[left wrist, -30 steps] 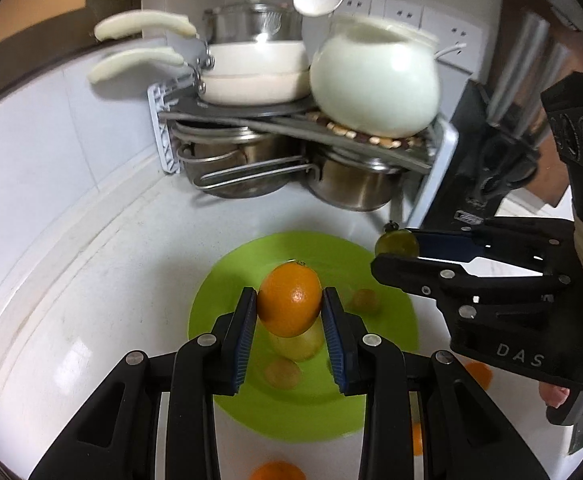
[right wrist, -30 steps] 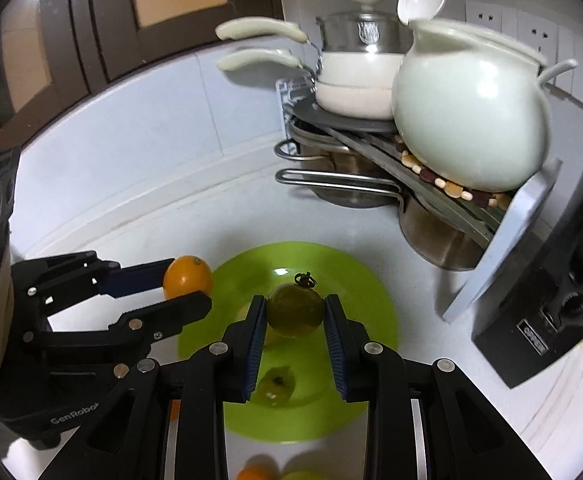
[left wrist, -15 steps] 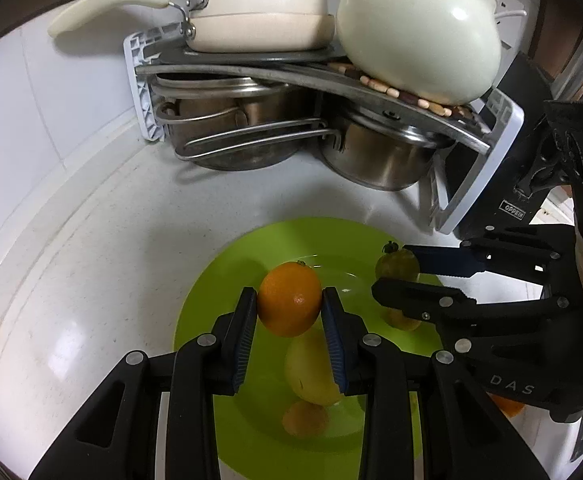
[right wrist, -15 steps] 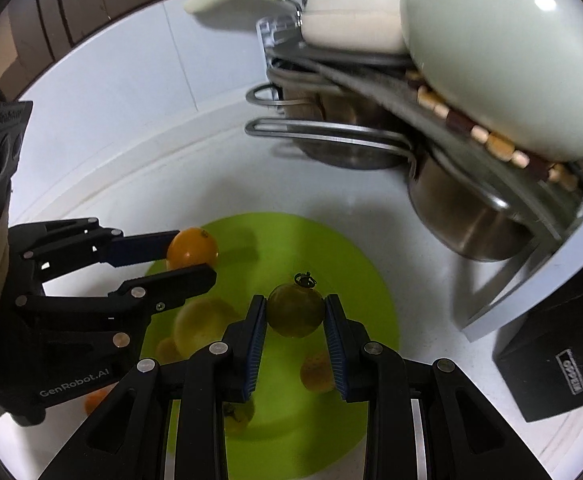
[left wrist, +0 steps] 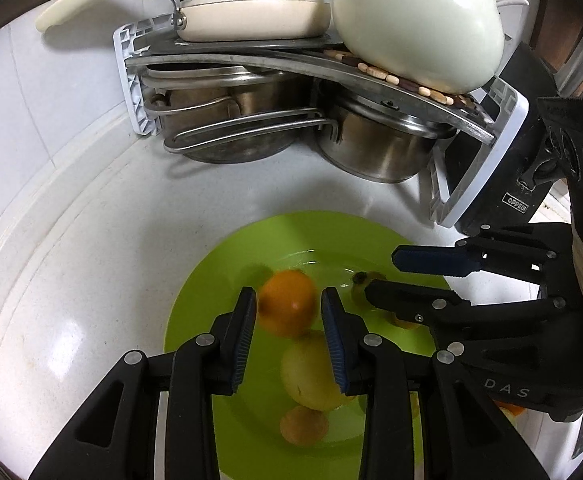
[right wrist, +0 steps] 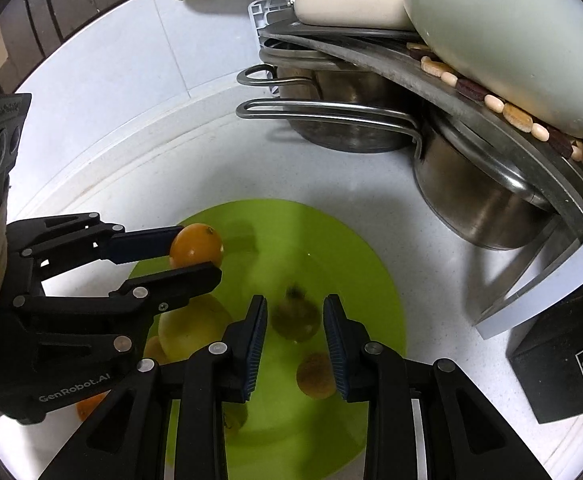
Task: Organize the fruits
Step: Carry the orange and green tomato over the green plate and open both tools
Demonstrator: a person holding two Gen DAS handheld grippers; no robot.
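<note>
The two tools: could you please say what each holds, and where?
Nothing firmly: both tools' jaws are opening. The orange sits loose in the left tool, the green fruit in the right tool.

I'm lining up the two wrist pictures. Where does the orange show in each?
Left wrist: the orange sits at lower centre, between the left tongs, whose jaws are opening.
Right wrist: the orange is at middle left, at the tips of the left tongs.
Shared landmark: the green plate.
</note>
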